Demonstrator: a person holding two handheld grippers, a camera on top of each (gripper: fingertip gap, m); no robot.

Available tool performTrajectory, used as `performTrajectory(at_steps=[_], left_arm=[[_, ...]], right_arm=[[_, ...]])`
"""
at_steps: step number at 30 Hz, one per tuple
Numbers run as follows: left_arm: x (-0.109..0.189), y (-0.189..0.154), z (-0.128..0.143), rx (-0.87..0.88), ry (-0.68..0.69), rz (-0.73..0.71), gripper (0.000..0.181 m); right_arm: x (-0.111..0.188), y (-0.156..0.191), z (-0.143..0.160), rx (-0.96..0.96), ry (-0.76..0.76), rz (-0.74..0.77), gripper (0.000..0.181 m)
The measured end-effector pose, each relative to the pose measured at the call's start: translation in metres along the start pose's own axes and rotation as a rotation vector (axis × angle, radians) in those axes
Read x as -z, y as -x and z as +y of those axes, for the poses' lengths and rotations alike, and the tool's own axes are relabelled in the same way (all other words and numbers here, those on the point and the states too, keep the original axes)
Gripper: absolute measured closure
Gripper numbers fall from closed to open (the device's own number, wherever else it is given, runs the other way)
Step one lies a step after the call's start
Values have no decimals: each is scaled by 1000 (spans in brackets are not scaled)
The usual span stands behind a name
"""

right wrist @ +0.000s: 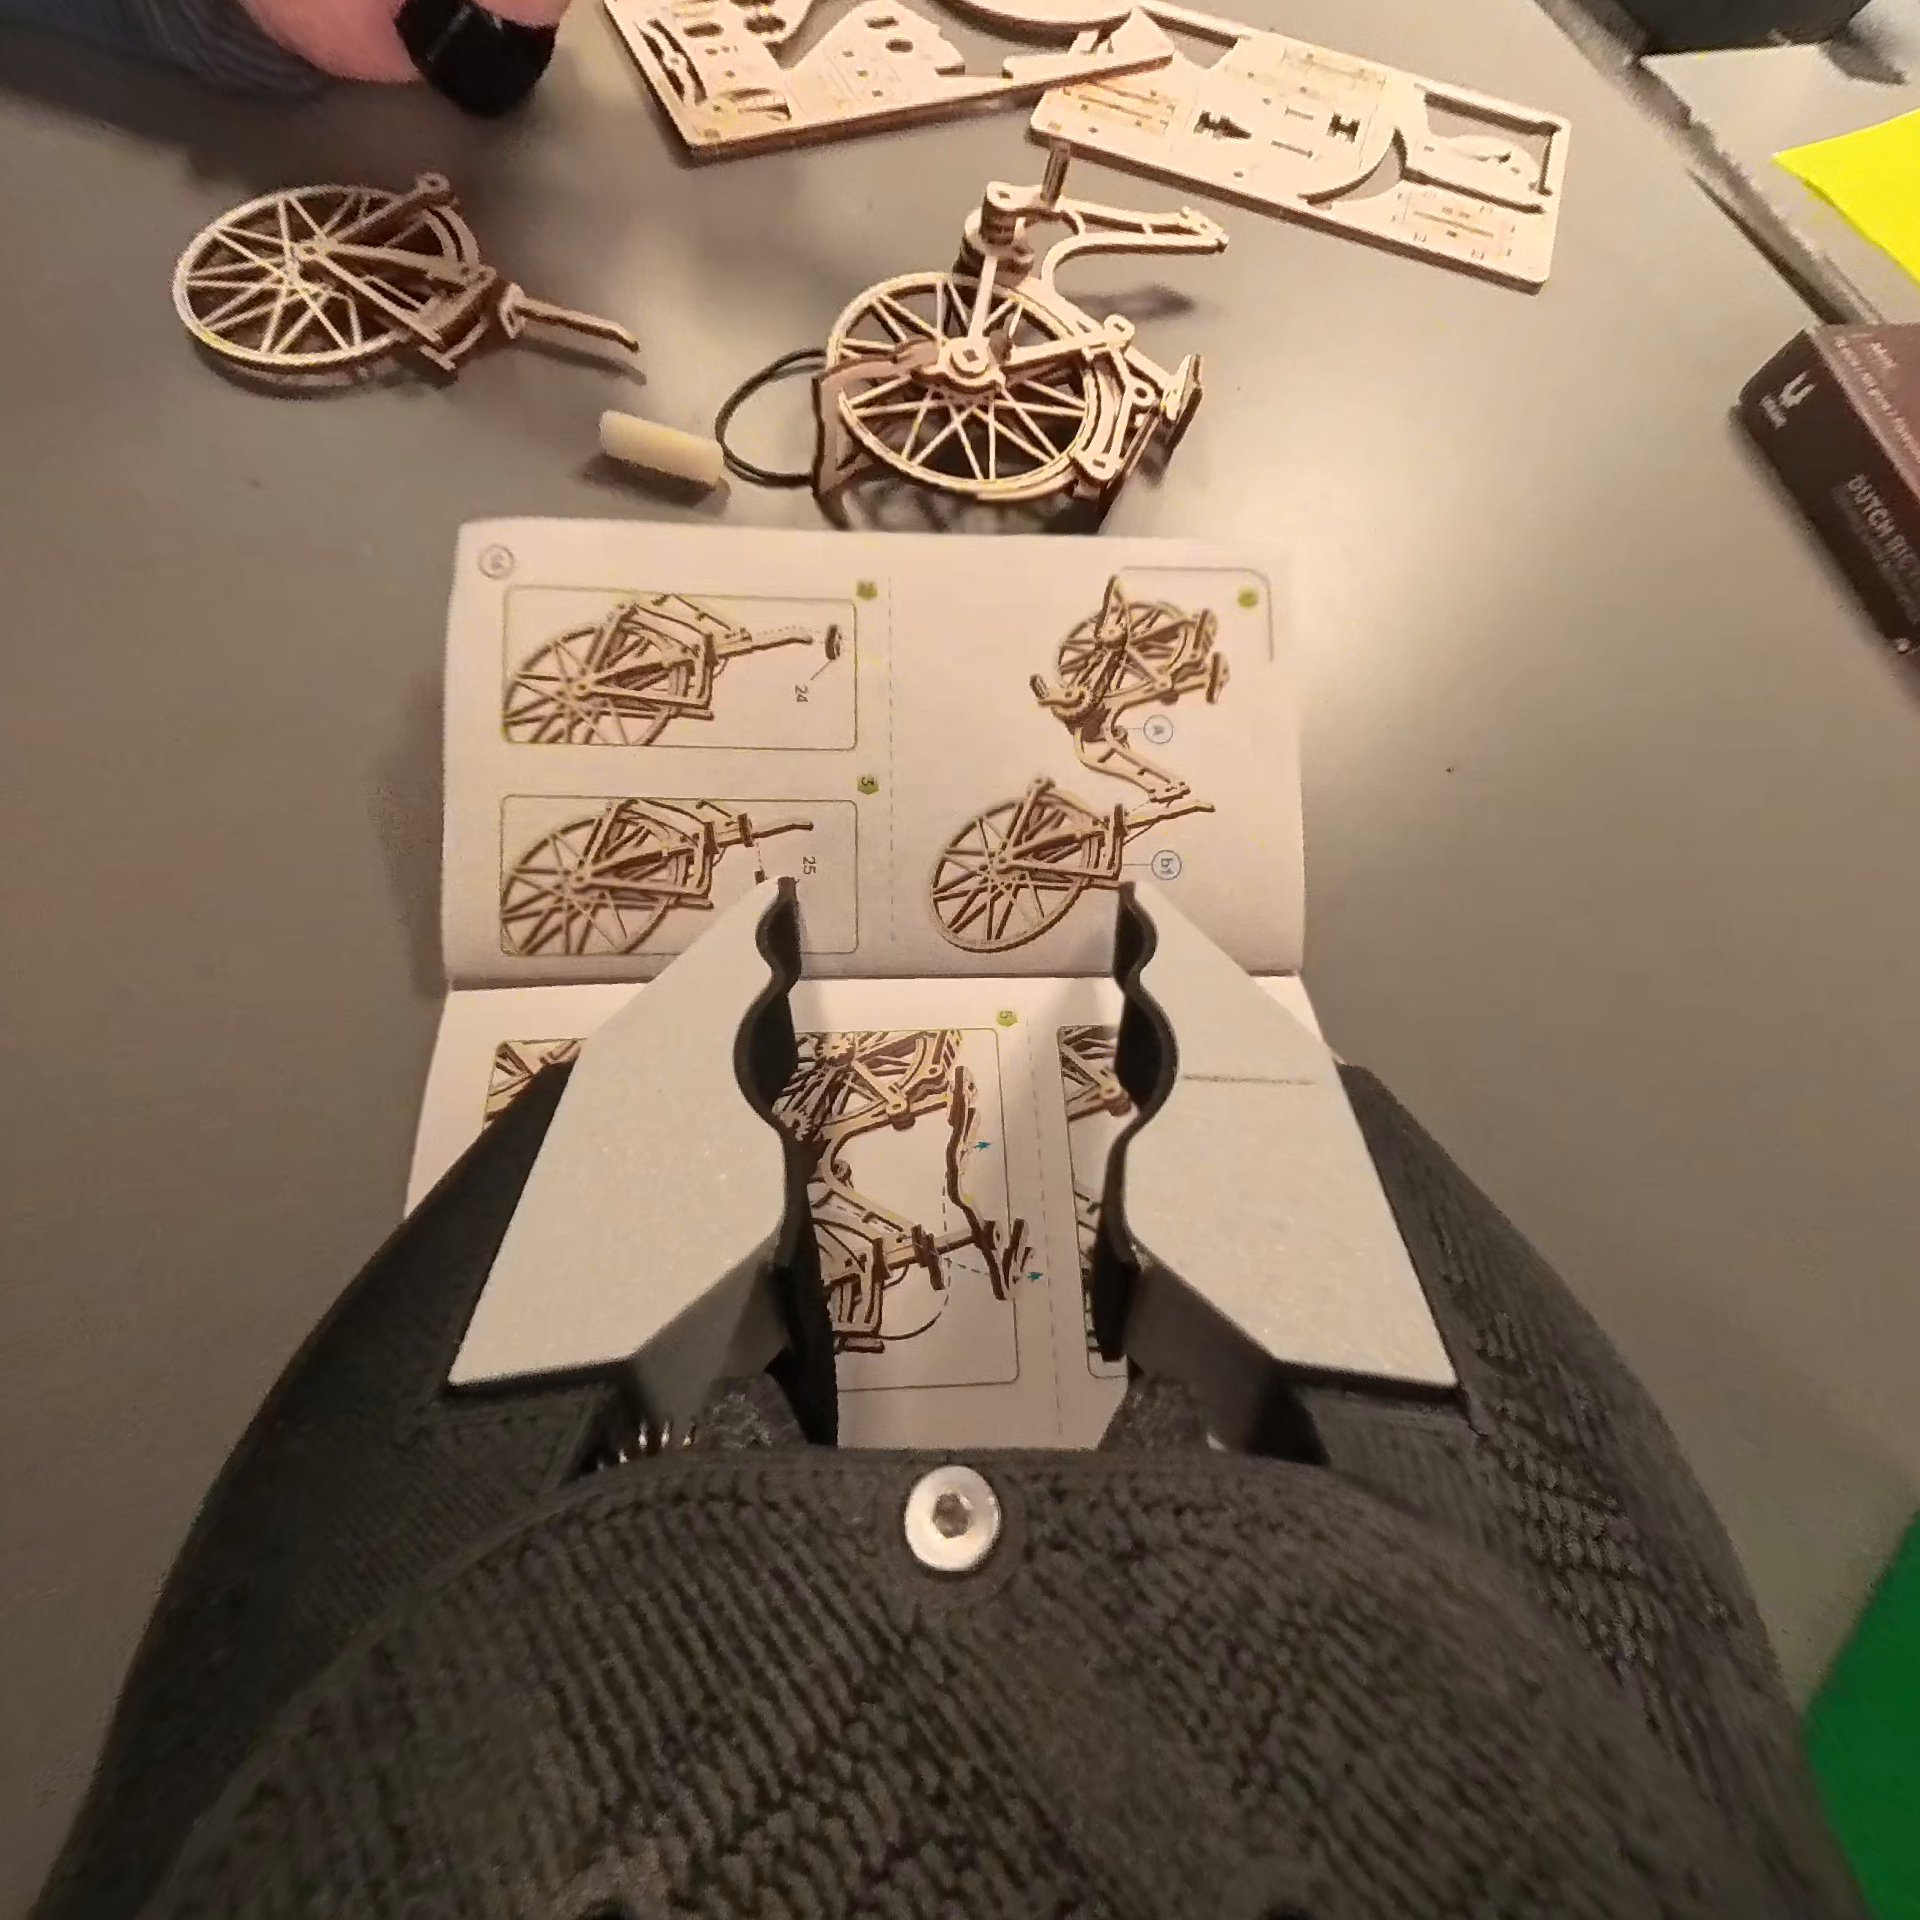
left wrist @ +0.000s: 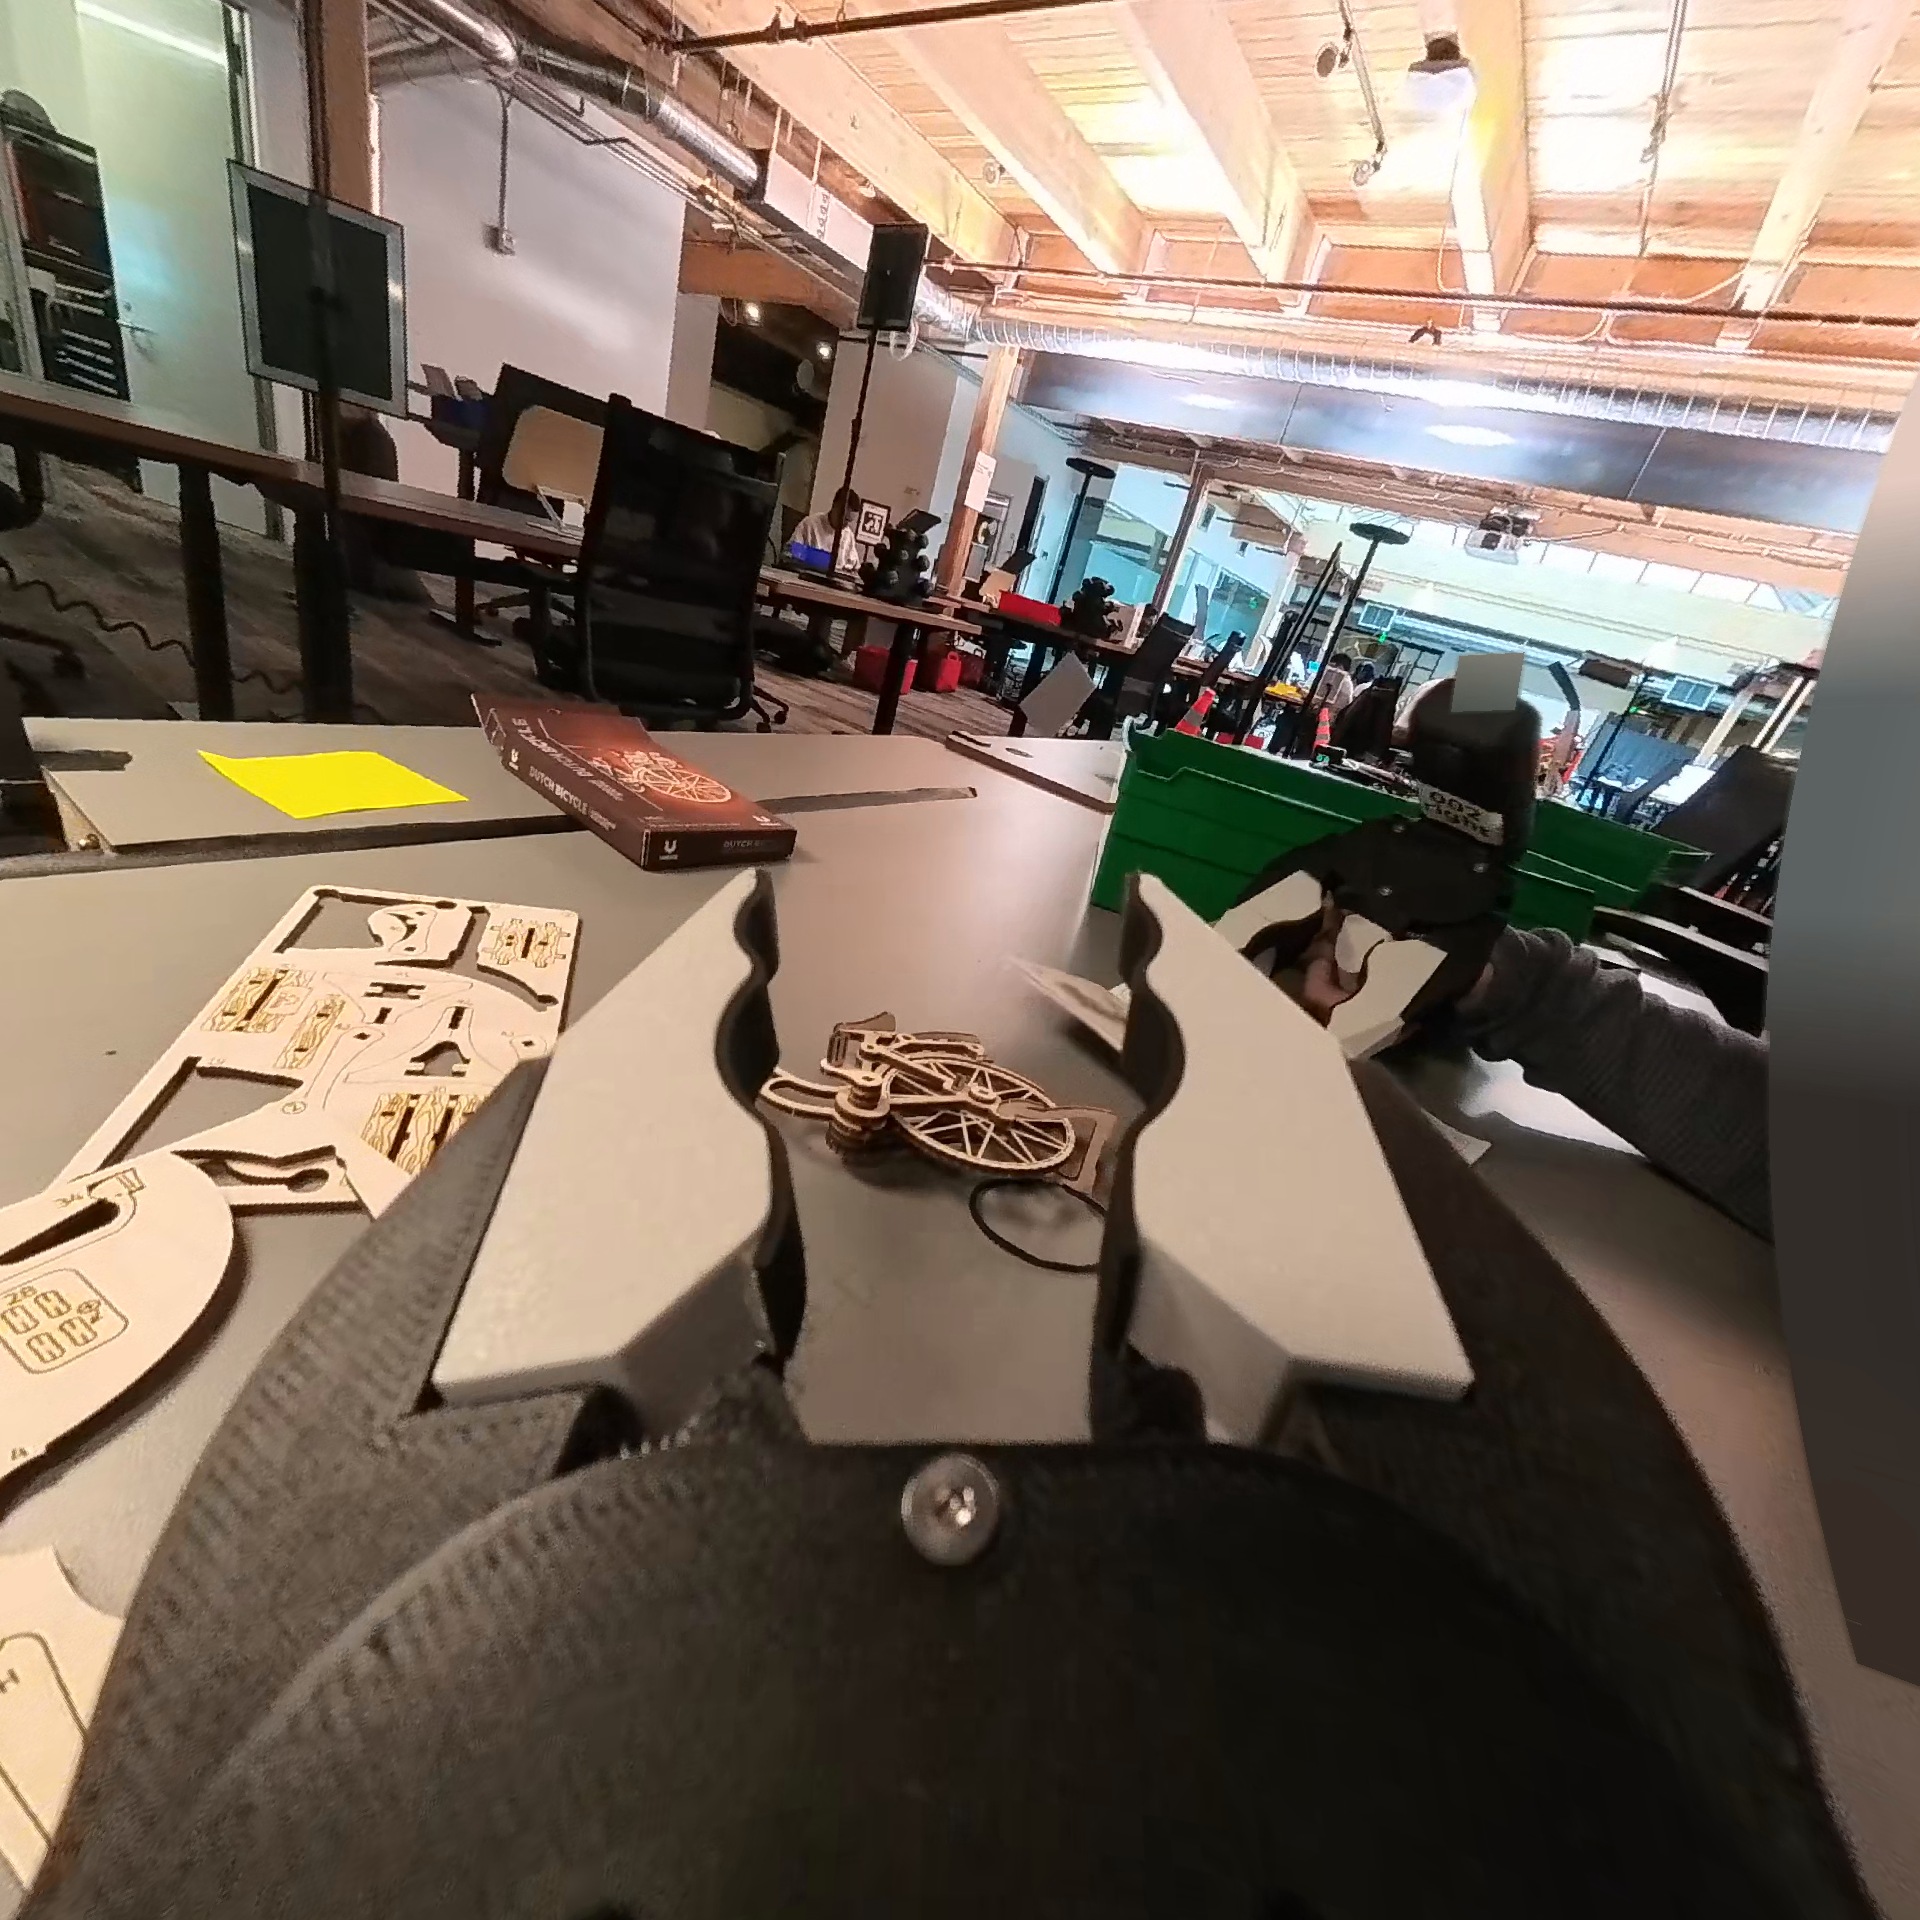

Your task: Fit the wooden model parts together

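only right view shows booklet point(right wrist: 873, 769)

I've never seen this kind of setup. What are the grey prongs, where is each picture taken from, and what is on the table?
No robot: a person holds a two-finger tool in each hand, with a camera on each looking along its fingers. The grey prongs are the jaws.

The left gripper is open, low over the grey table, facing one wooden bicycle section. The right gripper is open above the instruction booklet, looking down.

Also lying there: a second wheel section, a black rubber band, a small pale cylinder, punched part sheets and the kit box. Nothing is held.
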State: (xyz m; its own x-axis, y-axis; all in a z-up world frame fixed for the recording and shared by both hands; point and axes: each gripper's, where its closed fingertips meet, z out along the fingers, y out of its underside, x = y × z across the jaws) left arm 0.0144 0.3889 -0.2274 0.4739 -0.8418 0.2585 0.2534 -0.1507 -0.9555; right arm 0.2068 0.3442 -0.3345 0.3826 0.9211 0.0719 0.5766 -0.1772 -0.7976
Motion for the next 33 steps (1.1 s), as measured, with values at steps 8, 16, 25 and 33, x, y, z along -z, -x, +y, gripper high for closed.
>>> performTrajectory(at_steps=[8, 16, 25, 33], left_arm=[[1, -3, -1, -13, -1, 7, 116], [-2, -5, 2, -34, 14, 12, 117], [-3, -7, 5, -30, 27, 22, 117], [-4, -7, 6, -28, 35, 26, 117]], right_arm=[[11, -2, -14, 15, -110, 38, 123], [16, 16, -30, -23, -143, -50, 125], [-11, 31, -7, -57, 21, -117, 120], [-15, 35, -4, -21, 106, -81, 120]])
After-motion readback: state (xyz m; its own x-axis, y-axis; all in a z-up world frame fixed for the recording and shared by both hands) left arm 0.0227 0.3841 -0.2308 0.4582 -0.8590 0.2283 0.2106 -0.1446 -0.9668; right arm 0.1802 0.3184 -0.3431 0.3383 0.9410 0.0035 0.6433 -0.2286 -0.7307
